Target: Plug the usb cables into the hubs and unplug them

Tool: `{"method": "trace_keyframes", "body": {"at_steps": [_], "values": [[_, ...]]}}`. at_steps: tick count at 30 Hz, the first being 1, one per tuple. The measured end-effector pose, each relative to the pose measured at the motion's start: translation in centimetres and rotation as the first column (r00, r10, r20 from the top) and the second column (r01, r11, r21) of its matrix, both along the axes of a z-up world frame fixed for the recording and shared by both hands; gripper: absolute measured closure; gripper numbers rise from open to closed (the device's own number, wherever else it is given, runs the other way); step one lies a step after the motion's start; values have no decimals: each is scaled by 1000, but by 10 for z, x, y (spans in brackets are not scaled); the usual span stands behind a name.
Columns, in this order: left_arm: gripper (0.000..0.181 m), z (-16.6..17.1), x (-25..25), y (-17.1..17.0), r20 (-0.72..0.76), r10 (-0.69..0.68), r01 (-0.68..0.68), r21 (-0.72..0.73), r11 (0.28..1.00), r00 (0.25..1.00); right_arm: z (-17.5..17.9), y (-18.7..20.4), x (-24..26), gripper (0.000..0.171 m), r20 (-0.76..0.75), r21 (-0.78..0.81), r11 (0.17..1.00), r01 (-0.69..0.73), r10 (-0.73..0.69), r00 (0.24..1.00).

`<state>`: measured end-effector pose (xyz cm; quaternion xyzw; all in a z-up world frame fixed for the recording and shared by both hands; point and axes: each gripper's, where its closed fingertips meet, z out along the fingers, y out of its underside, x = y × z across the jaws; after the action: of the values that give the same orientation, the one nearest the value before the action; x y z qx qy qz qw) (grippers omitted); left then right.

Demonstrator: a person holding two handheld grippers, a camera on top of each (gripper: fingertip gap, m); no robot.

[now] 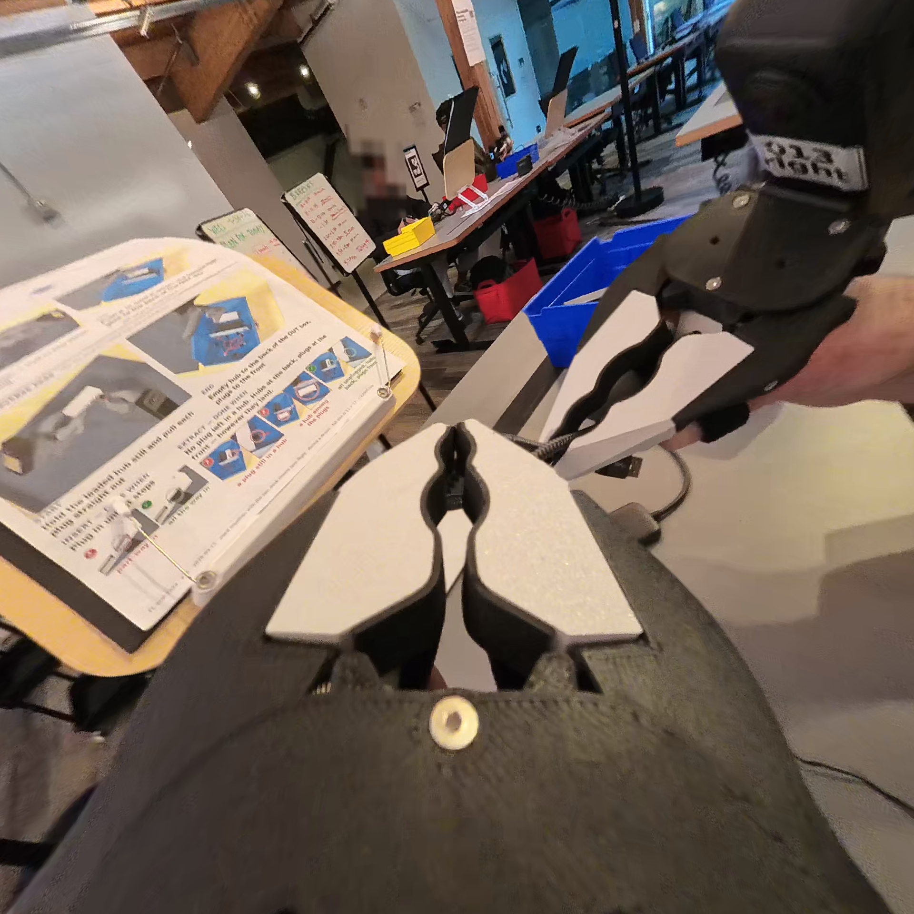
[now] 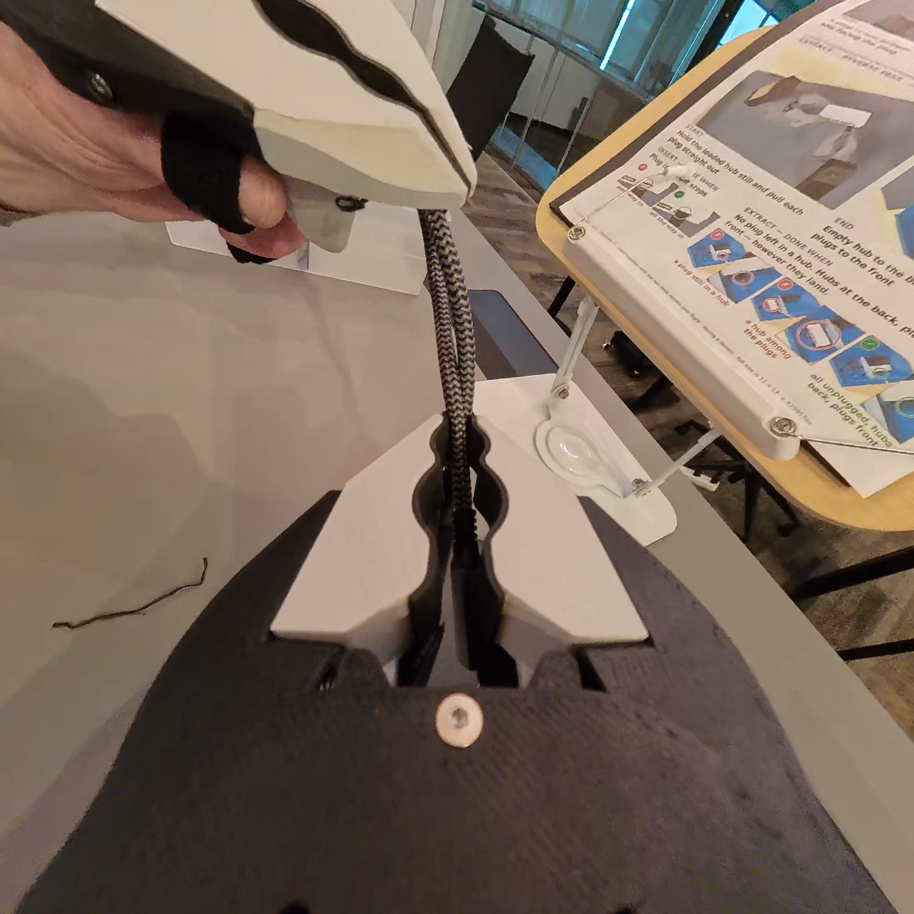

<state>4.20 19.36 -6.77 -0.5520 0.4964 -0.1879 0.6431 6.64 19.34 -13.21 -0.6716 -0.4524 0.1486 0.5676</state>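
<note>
My left gripper (image 1: pixel 457 430) has its jaws closed, with a dark piece of the braided black-and-white USB cable (image 2: pixel 452 316) between the fingers. My right gripper (image 2: pixel 457 420) is shut on the same cable, with the black plug body (image 2: pixel 465 564) deep between its jaws. The cable runs doubled from the right gripper up to the tip of the left gripper (image 2: pixel 465 193). In the left wrist view the right gripper (image 1: pixel 559 457) sits just right of the left one, and a metal USB plug end (image 1: pixel 625 467) sticks out under its finger. Both grippers are held above the grey table (image 2: pixel 173 395).
A small dark block on a thin black cable (image 1: pixel 640 522) lies on the table behind the left gripper. An instruction sheet on a wooden stand (image 1: pixel 198 395) is to the left, its white base (image 2: pixel 593 455) on the table. Blue bins (image 1: pixel 583 297) stand behind. A loose thread (image 2: pixel 133 606) lies on the table. Spacing between my two grippers at the tips: around 7 cm.
</note>
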Motion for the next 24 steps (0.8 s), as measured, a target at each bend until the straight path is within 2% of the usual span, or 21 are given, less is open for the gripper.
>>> {"method": "trace_keyframes", "body": {"at_steps": [3,9,14,19,24], "values": [[181,2,3,-3,-66,11,-4,109,994,998,2,0,0,169,-24,-6,1000,0,0,1000],[181,9,2,-1,-130,66,-38,206,978,989,5,-3,-9,169,-131,-31,999,-42,38,991],[181,9,8,-7,-278,83,29,374,927,957,6,-5,-14,169,-204,-56,995,-85,72,976],[181,2,16,-10,-435,95,123,447,886,896,3,-7,-20,169,-138,2,996,-84,83,987],[181,1,17,-10,-490,116,162,487,858,864,7,-8,-19,169,-136,28,996,-83,86,987]]}}
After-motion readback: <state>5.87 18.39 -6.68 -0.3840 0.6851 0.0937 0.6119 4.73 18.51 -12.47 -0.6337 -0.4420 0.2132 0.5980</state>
